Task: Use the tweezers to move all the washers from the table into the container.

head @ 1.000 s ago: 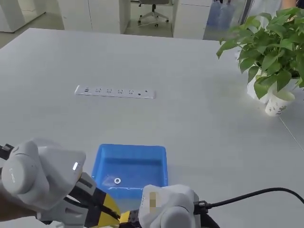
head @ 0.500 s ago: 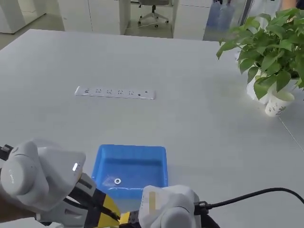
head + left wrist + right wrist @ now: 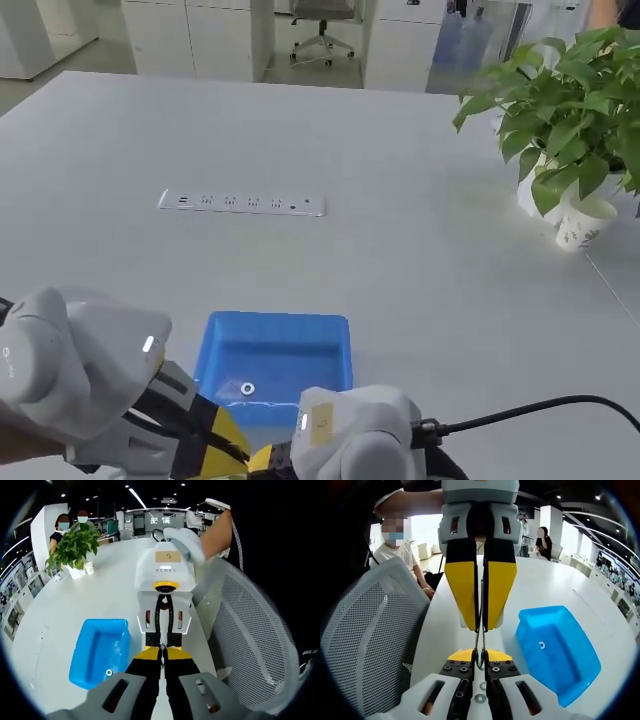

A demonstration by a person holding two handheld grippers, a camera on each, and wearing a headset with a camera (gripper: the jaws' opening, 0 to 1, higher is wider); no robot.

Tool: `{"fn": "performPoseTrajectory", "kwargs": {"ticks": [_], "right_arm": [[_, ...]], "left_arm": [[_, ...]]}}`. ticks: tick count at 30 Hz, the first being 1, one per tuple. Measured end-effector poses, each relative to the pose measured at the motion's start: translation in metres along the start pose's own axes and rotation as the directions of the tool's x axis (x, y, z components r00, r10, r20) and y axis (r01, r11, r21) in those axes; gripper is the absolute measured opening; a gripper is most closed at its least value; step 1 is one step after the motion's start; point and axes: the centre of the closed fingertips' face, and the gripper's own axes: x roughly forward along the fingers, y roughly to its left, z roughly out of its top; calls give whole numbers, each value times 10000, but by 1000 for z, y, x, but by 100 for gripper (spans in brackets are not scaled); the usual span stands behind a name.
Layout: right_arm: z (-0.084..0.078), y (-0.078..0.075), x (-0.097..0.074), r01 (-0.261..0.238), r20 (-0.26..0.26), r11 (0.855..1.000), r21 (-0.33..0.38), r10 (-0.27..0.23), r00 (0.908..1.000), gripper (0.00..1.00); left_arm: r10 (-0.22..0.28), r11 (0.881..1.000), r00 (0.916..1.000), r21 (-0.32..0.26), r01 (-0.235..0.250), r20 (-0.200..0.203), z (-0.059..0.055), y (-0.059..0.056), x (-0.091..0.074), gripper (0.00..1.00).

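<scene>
Here, in the right gripper view, the right claw is pressed together on the near end of the tweezers. Their thin metal legs run up into the left claw, which faces it and pinches them between its yellow pads. Through the narrow slit between the right claw's fingers, two washers lie on the white worktop, close under the claw. To the right sits the blue container, with a single washer on its floor. A mesh chair stands on the left.

In the left gripper view the two claws meet tip to tip, both narrowed onto the tweezers (little more than a thin sliver of metal here). The container lies to the left with the one washer inside it, a potted plant stands farther off, and the mesh chair is on the right.

In the head view both claws sit at the bottom edge, just in front of the container. Beyond it a power strip lies flat on the worktop. The plant and a paper cup stand at the far right, and a black cable trails off from the right claw
</scene>
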Motion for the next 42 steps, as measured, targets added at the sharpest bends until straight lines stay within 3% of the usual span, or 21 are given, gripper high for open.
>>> {"fn": "performPoseTrajectory", "kwargs": {"ticks": [17, 29, 42], "right_arm": [[21, -11, -17, 109, 26, 9988, -474, -108, 9999, 8], [34, -37, -29, 481, 106, 9959, -768, -474, 9988, 8], [38, -62, -29, 629, 157, 9945, -836, -618, 9980, 8]], "left_arm": [[254, 9994, 9996, 221, -256, 92, 21, 8, -17, 4], [544, 9972, 9984, 514, -552, 151, 36, 31, -27, 4], [712, 9961, 9974, 509, -717, 113, 36, 55, -32, 4]]}}
